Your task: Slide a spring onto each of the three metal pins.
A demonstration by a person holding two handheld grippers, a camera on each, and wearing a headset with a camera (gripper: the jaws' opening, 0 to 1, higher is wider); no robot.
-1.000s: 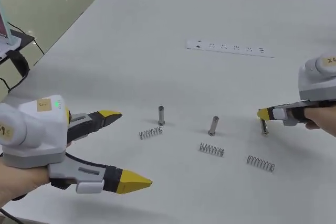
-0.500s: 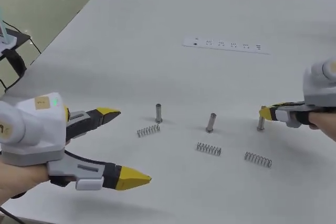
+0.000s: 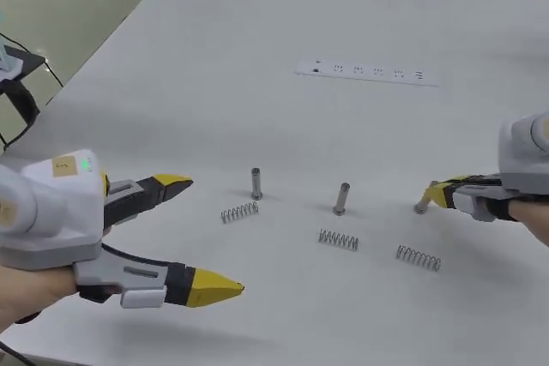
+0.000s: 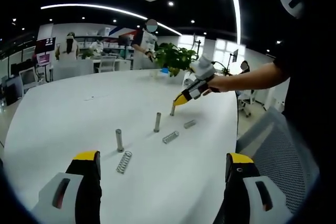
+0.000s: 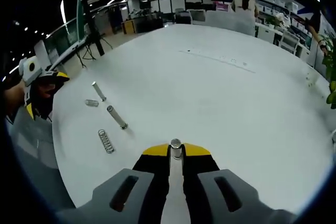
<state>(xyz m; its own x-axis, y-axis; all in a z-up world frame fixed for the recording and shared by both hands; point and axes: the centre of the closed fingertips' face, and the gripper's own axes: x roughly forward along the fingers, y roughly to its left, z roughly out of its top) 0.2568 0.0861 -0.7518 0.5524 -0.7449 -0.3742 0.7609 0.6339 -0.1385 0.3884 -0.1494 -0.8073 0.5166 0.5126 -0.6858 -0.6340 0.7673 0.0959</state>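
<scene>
White workbench (image 3: 214, 57) fills the head view, with a power strip (image 3: 367, 72) lying flat in the upper middle of the frame. My right claw (image 3: 436, 194) enters from the right edge, clenched on the right pin (image 3: 421, 206). In the right gripper view the pin's round end sits pinched between my two yellow tips at bottom centre. In the head view that pin leans instead of standing straight, and I cannot tell whether its foot touches the bench. My left claw (image 3: 202, 235) hangs at the lower left, jaws wide apart and holding nothing.

Across the centre, the left pin (image 3: 256, 183) and the middle pin (image 3: 342, 198) stand upright and bare. The left spring (image 3: 239, 212), the middle spring (image 3: 338, 240) and the right spring (image 3: 418, 257) each lie on their side just below a pin, none threaded.

I judge the job is at its first step: one pin gripped, no spring on yet. Next, my left claw would have to close on a spring near one end, leaving its bore free. Then the open coil must line up with the held pin's axis before it slides on. A thin coil like this could well squirm or flick away under a hard squeeze.
</scene>
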